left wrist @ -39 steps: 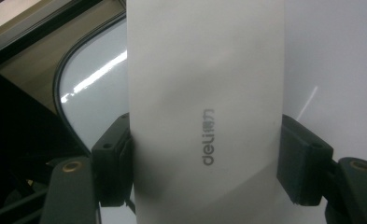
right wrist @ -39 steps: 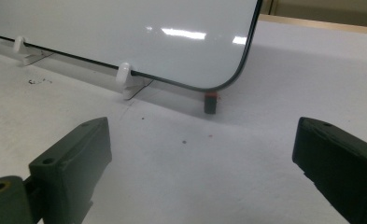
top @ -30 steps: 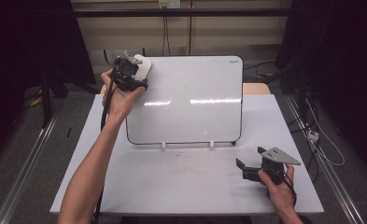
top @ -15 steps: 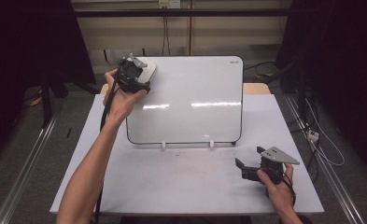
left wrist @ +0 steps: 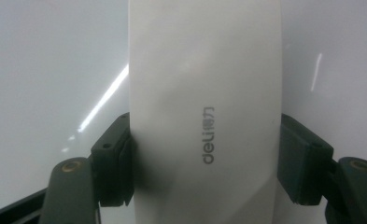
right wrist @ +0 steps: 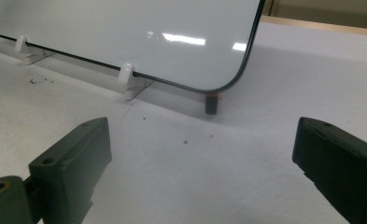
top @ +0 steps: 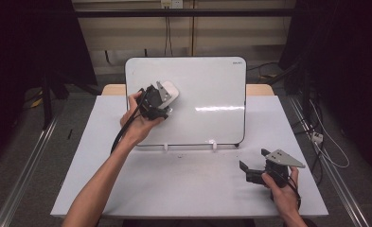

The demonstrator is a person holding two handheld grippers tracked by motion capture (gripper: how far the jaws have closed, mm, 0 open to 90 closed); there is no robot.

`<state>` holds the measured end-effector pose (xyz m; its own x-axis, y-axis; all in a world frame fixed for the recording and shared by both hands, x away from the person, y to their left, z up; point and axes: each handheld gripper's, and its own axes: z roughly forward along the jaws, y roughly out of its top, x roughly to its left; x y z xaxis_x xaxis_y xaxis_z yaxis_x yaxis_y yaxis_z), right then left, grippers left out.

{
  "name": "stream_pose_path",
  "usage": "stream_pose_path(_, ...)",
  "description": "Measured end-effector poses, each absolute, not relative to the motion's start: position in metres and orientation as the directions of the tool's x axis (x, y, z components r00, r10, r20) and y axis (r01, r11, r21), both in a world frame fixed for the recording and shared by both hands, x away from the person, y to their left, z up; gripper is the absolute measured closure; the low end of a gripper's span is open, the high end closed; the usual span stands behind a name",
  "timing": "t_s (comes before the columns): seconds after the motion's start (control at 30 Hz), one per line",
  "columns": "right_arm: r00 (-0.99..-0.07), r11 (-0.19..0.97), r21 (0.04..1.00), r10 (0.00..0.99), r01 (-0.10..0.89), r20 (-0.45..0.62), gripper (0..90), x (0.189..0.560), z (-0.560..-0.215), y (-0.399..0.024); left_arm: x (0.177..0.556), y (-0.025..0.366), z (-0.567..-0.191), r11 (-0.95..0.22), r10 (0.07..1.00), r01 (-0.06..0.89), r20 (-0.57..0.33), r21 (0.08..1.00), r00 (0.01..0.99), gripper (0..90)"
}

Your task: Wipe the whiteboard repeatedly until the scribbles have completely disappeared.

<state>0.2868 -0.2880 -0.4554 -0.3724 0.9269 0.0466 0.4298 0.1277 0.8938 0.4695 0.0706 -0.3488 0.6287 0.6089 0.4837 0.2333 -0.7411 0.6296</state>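
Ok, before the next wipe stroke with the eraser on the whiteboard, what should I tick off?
1. Left gripper clamped on the eraser: ok.
2. Eraser pressed flat on the whiteboard: cannot tell.
3. Whiteboard seated in its white clips: ok.
4. Right gripper away from the board, open, empty: ok.
5. Marks left to wipe: none visible, ok.
6. Small dark object under the board's corner: cannot tell.

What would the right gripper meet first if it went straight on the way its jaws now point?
Probably bare table at first, then the whiteboard's lower corner and the small dark foot under it; depth is hard to judge.
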Motion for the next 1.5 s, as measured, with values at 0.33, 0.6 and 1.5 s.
stream_pose_path(0.33, -0.373, 0.131, 0.894, 0.927, 0.429, 0.043, 4.5, 0.287, -0.455, -0.287, 0.466, 0.087, -0.356, -0.654, 0.680, 0.202, 0.450, 0.729, 0.579, 31.1)
stream_pose_path(0.6, -0.373, 0.131, 0.894, 0.927, 0.428, 0.043, 4.4, 0.287, -0.455, -0.288, 0.489, 0.110, -0.338, -0.586, 0.725, 0.167, 0.420, 0.793, 0.546, 31.1)
stream_pose_path(1.5, -0.369, 0.127, 0.895, 0.928, 0.427, 0.045, 4.5, 0.286, -0.455, -0.289, 0.503, 0.134, -0.322, -0.313, 0.913, 0.311, 0.193, 0.897, 0.360, 31.2)
